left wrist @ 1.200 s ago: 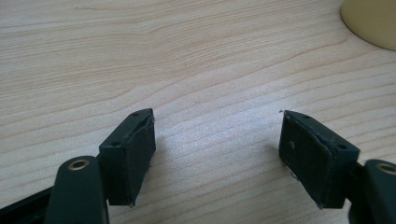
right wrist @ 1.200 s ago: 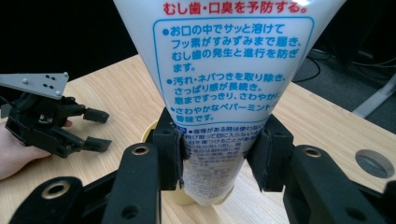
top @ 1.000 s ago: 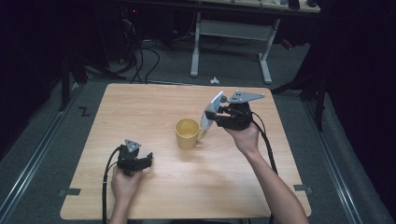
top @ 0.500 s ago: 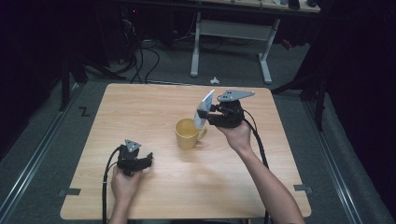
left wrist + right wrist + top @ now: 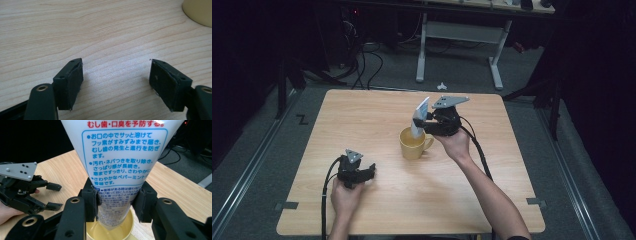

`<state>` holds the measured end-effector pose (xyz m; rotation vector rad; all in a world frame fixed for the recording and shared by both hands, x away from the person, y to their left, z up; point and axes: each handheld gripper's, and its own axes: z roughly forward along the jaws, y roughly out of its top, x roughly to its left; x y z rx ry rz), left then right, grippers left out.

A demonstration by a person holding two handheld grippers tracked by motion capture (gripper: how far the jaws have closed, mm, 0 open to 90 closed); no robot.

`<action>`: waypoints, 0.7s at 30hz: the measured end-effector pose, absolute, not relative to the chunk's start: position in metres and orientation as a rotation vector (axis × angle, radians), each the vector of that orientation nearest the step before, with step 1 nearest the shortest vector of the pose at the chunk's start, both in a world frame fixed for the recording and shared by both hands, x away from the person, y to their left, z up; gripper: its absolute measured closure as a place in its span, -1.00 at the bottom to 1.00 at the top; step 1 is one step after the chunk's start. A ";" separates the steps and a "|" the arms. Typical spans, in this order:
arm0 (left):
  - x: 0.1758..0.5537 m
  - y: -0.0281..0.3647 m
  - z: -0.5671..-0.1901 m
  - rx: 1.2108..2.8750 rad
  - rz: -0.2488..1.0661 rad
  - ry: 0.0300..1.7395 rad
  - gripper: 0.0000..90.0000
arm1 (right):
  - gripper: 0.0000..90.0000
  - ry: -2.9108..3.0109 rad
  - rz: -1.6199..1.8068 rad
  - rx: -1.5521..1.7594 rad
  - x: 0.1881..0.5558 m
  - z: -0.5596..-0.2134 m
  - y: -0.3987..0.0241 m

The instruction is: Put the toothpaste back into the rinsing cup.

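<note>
I hold the white toothpaste tube (image 5: 120, 162) in my right claw (image 5: 428, 122); its two jaws are clamped on the narrow lower part of the tube, one pad on each flat side. The tube stands almost upright, a little tilted, with its long axis running from the wide crimped end at the top down to the cap end. This lower end points into the yellow mug (image 5: 414, 143) and, in the right gripper view, it is already inside the rim (image 5: 131, 220); I cannot tell if it touches the bottom. So the mug lies directly under the claw, and I judge the coming move is a short lowering and then a release, so the tube leans on the rim.

My left claw (image 5: 364, 172) rests low on the tabletop (image 5: 362, 115), with jaws apart and nothing between them. It is well apart from the mug, so the right hand (image 5: 457, 145) is the nearer one.
</note>
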<state>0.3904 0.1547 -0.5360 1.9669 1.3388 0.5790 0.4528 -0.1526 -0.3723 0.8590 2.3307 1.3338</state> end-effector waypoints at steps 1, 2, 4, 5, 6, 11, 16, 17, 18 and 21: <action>0.390 0.155 -0.536 1.967 0.579 1.339 -0.39 | 0.33 2.335 1.325 0.860 0.454 -0.374 -0.151; 0.390 0.155 -0.536 1.967 0.579 1.339 -0.39 | 0.33 2.340 1.319 0.862 0.455 -0.375 -0.150; 0.390 0.155 -0.536 1.967 0.579 1.339 -0.39 | 0.33 2.344 1.311 0.864 0.456 -0.377 -0.149; 0.390 0.155 -0.536 1.967 0.579 1.339 -0.39 | 0.32 2.349 1.299 0.868 0.457 -0.380 -0.148; 0.390 0.155 -0.536 1.967 0.579 1.339 -0.39 | 0.32 2.354 1.293 0.874 0.458 -0.382 -0.148; 0.390 0.155 -0.536 1.967 0.579 1.339 -0.39 | 0.32 2.361 1.290 0.882 0.460 -0.389 -0.147; 0.390 0.155 -0.536 1.967 0.579 1.339 -0.39 | 0.31 2.377 1.247 0.895 0.463 -0.398 -0.142; 0.390 0.155 -0.536 1.967 0.579 1.339 -0.39 | 0.31 2.379 1.243 0.891 0.463 -0.399 -0.142; 0.390 0.155 -0.536 1.966 0.580 1.339 -0.39 | 0.31 2.380 1.240 0.895 0.463 -0.400 -0.141; 0.390 0.155 -0.536 1.967 0.579 1.339 -0.39 | 0.31 2.375 1.246 0.904 0.464 -0.405 -0.140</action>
